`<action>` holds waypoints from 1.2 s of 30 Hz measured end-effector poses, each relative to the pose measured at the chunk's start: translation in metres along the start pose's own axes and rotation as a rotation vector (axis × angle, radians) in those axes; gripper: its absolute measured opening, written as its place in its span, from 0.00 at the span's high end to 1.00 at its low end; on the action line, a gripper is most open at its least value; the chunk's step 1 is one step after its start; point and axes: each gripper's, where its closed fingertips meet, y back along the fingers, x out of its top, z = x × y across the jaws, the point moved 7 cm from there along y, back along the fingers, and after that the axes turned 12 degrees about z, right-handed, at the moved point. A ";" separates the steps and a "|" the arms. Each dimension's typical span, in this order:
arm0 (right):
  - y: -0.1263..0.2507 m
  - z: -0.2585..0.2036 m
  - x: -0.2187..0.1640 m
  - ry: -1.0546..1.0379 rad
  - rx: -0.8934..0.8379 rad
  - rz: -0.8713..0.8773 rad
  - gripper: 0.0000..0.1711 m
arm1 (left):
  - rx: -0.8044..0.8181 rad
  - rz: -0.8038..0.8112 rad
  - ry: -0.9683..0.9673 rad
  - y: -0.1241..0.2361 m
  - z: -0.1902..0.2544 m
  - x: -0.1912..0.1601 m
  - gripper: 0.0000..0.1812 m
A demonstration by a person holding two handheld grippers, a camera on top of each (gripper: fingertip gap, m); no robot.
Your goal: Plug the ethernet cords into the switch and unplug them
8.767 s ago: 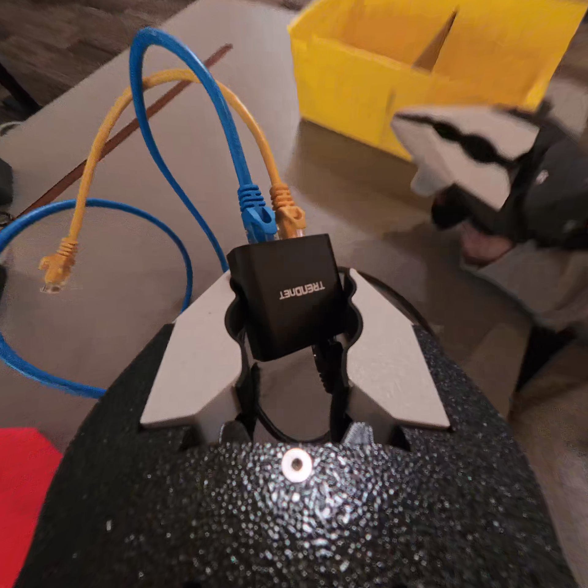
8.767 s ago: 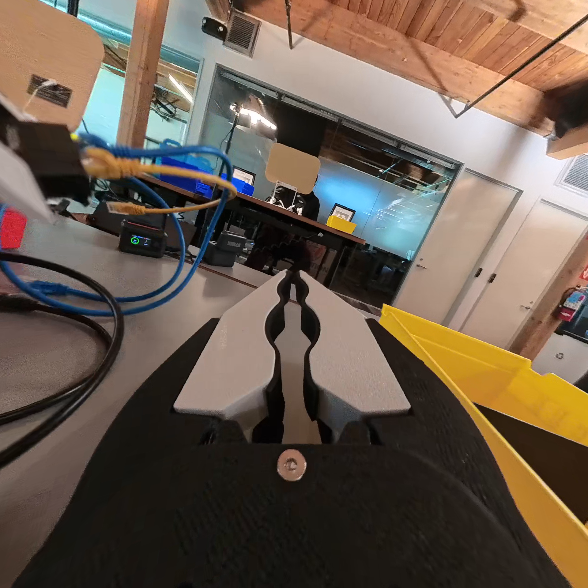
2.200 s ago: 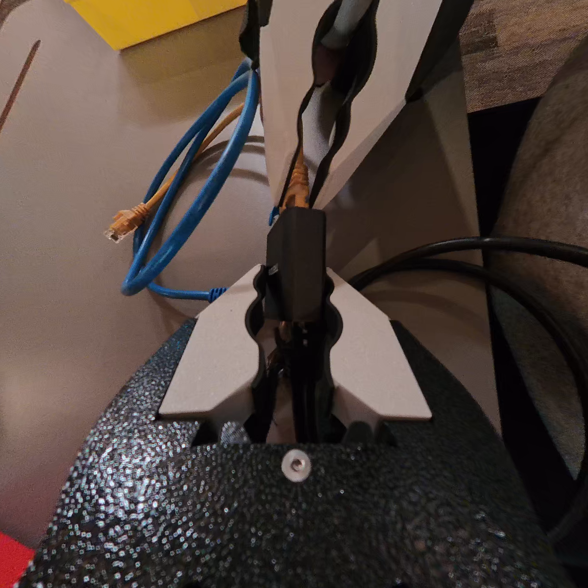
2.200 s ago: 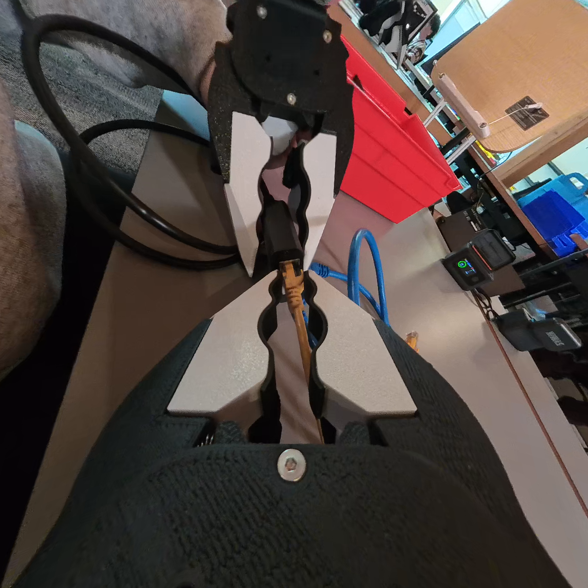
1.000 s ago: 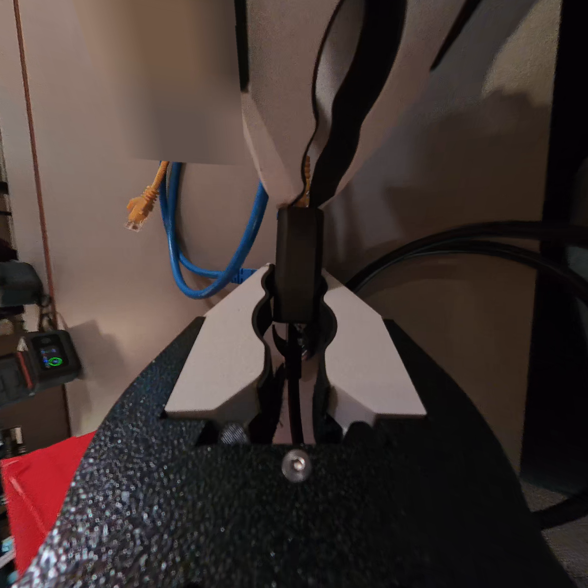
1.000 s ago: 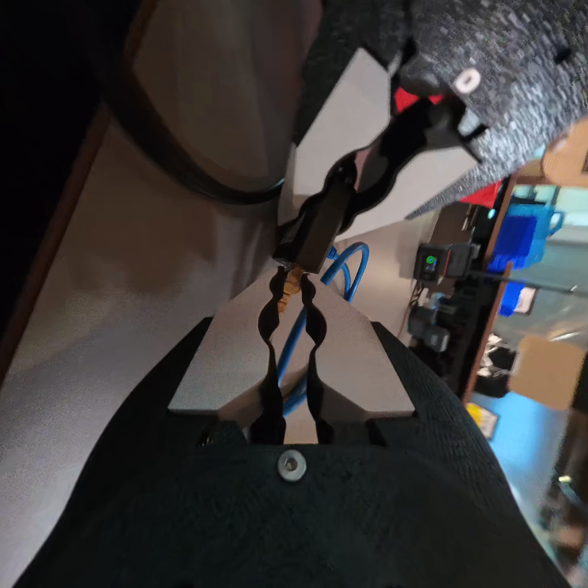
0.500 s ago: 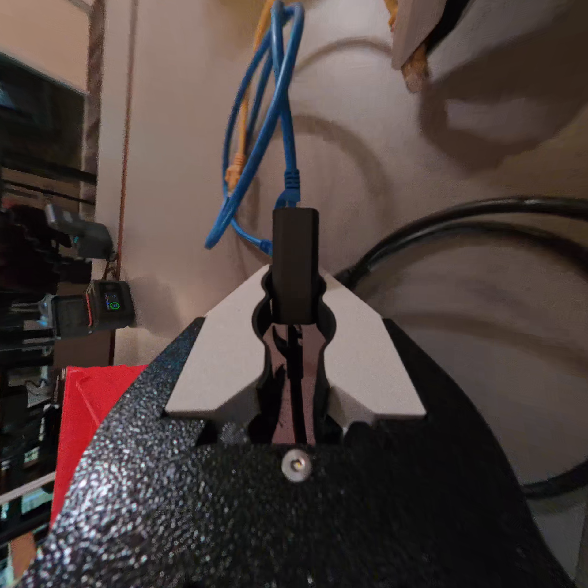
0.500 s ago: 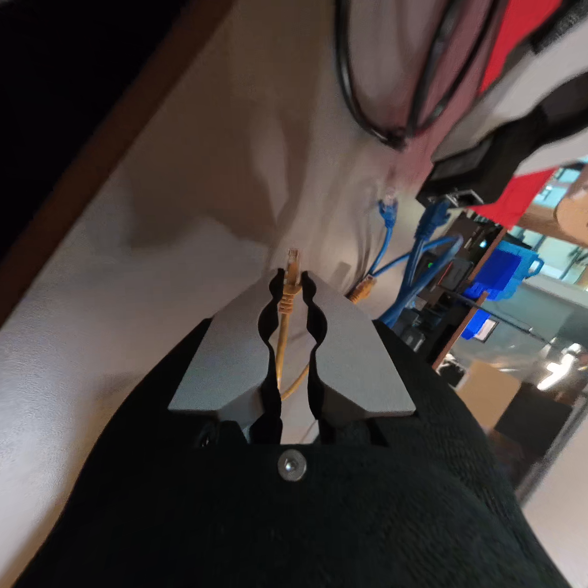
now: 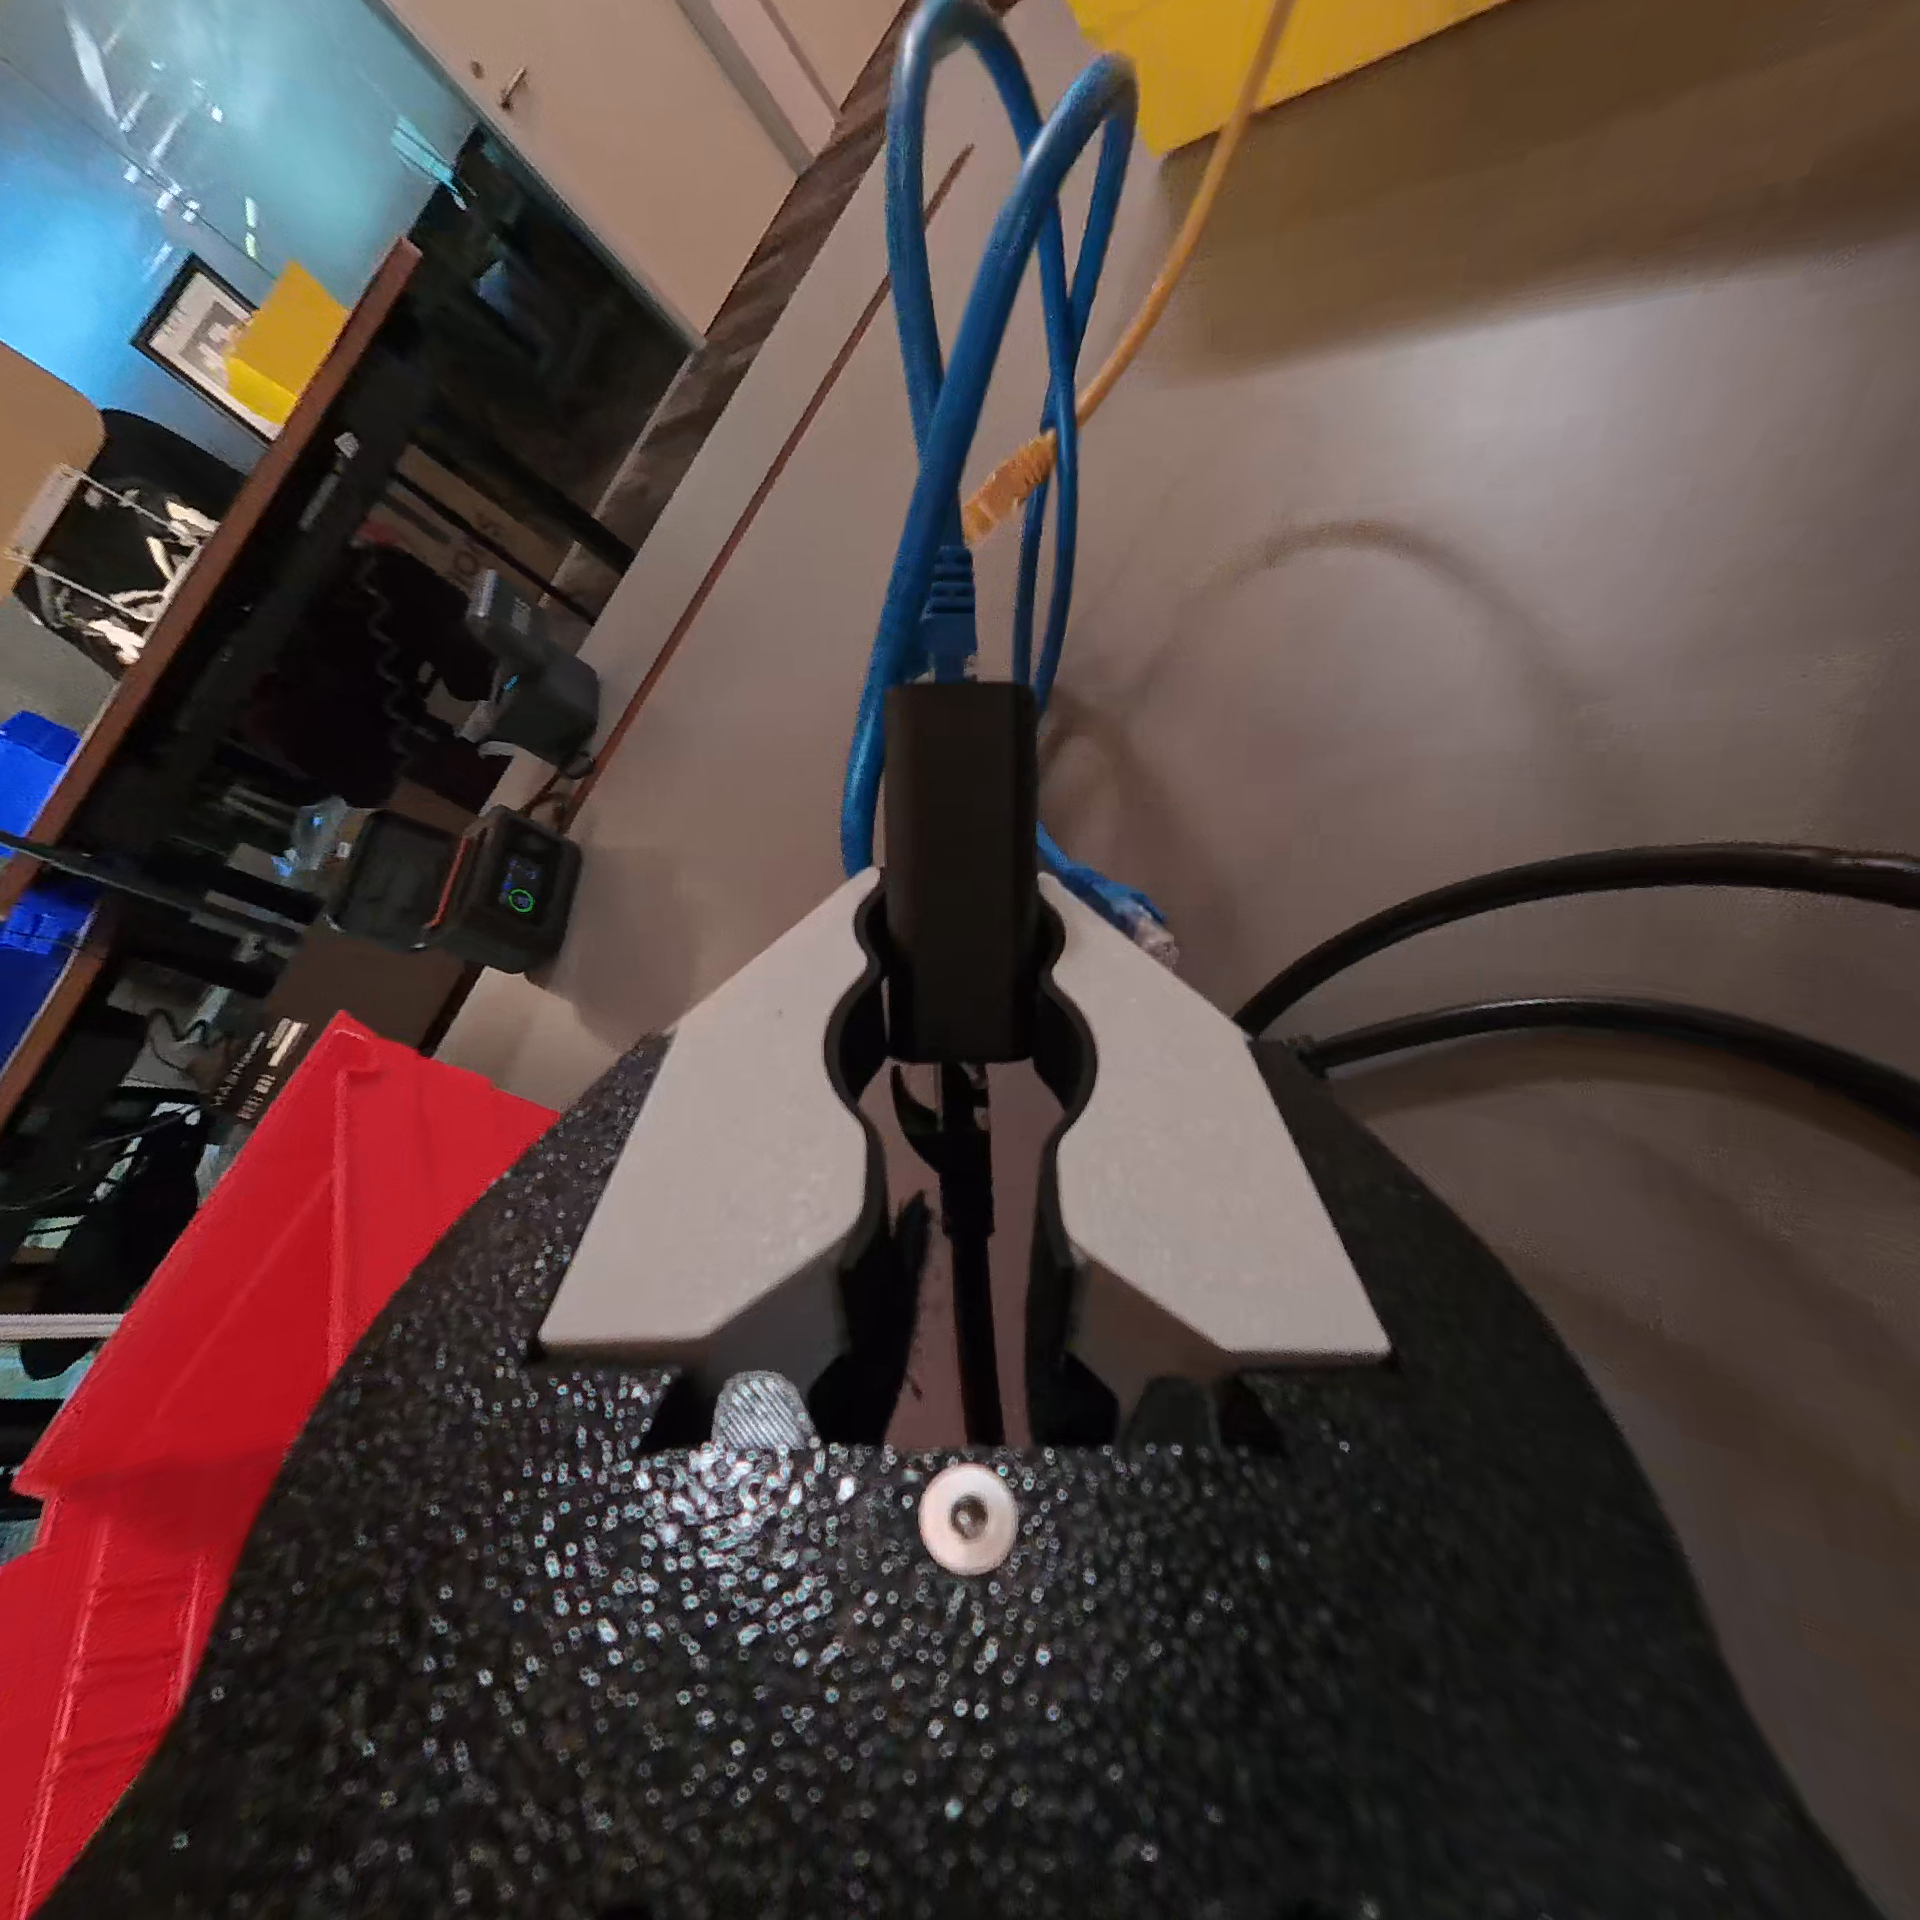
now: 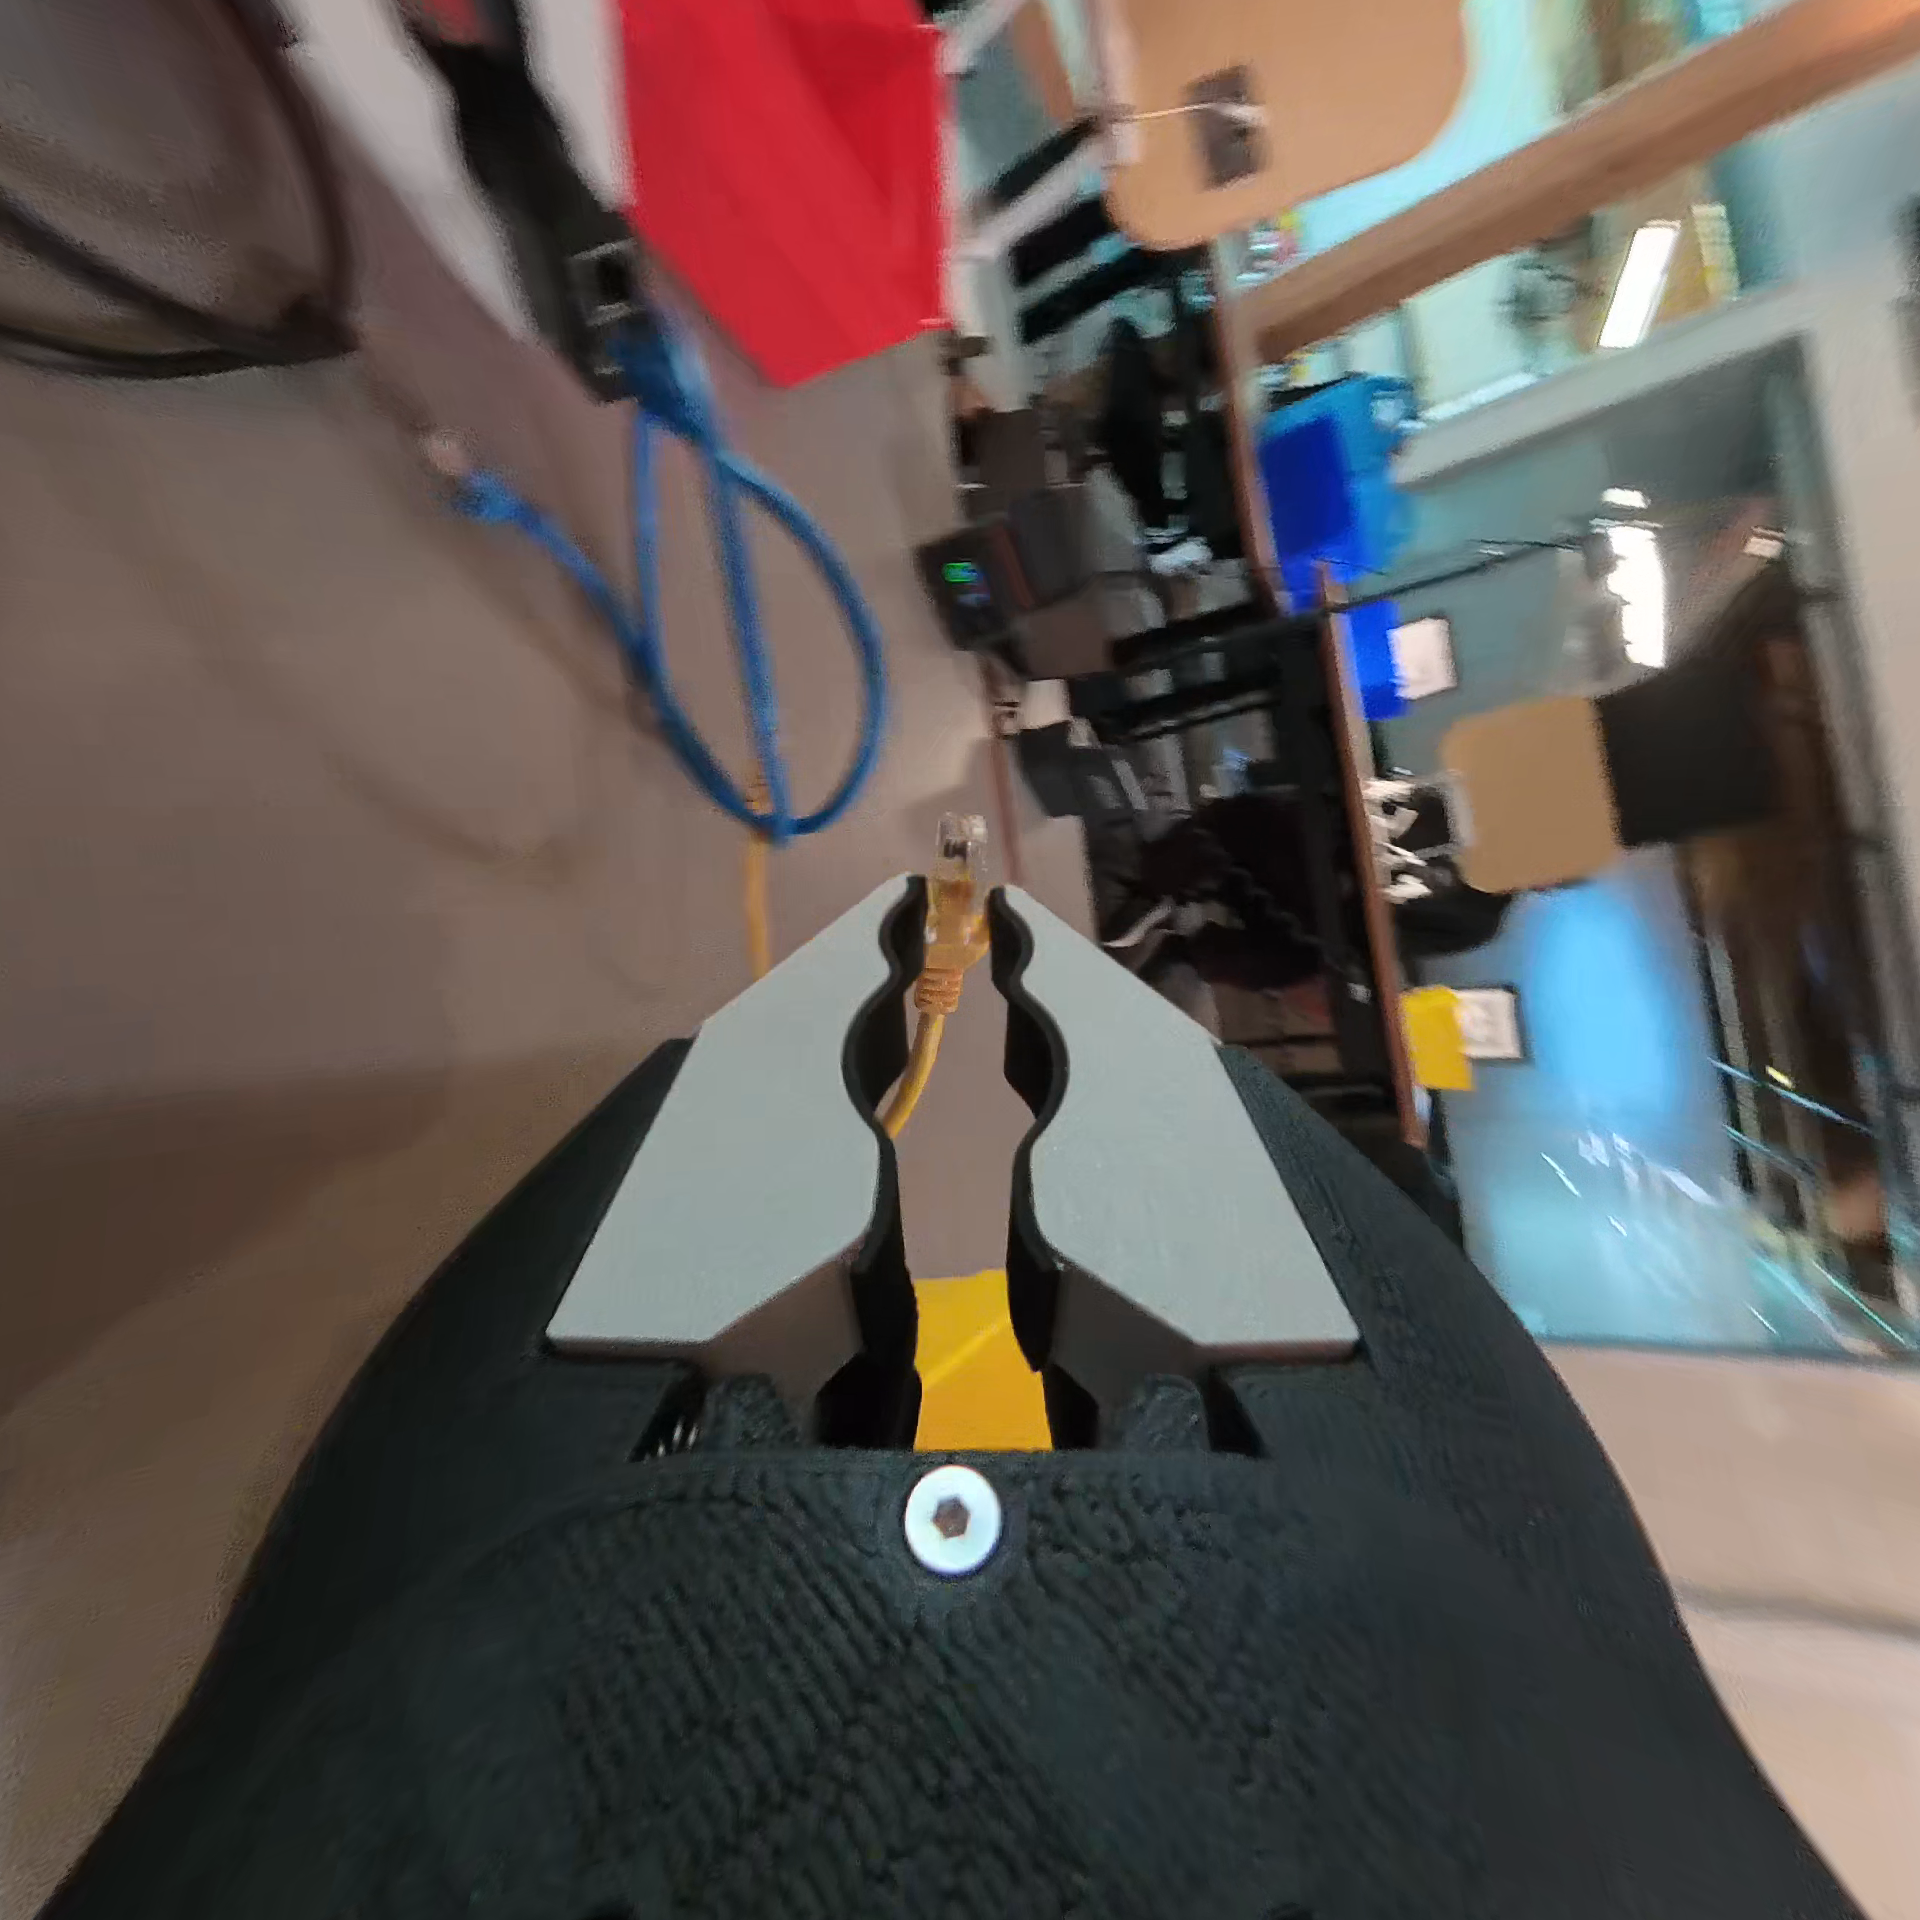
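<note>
My left gripper (image 9: 961, 914) is shut on a small black switch (image 9: 958, 821), held on edge. A blue ethernet cord (image 9: 935, 343) is plugged into its far end by its blue plug (image 9: 951, 618) and loops above. Its other blue plug (image 9: 1117, 904) lies loose on the beige table beside the gripper. An orange plug (image 9: 1008, 488) lies beyond. My right gripper (image 10: 956, 914) is shut on the orange ethernet cord's plug (image 10: 954, 904), whose clear tip sticks out past the fingertips. In the right wrist view the switch (image 10: 608, 312) and blue cord (image 10: 748, 623) show far off, blurred.
Thick black cables (image 9: 1558, 935) curve over the beige table (image 9: 1507, 520) at the right. A red part (image 9: 208, 1299) sits by my left gripper. Dark shelving with a small lit device (image 9: 499, 883) stands at the left. A yellow object (image 9: 1278, 62) lies at the far table edge. Across from one pair of fingers to the other is roughly 20 centimetres.
My right gripper has pulled the orange plug away from the switch and swung far off. My left gripper has turned with the switch; the blue cord stays plugged in.
</note>
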 end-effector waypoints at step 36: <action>0.185 0.103 -0.012 -0.013 -0.763 -0.055 0.95 | 0.272 0.370 0.397 0.032 -0.048 0.008 0.89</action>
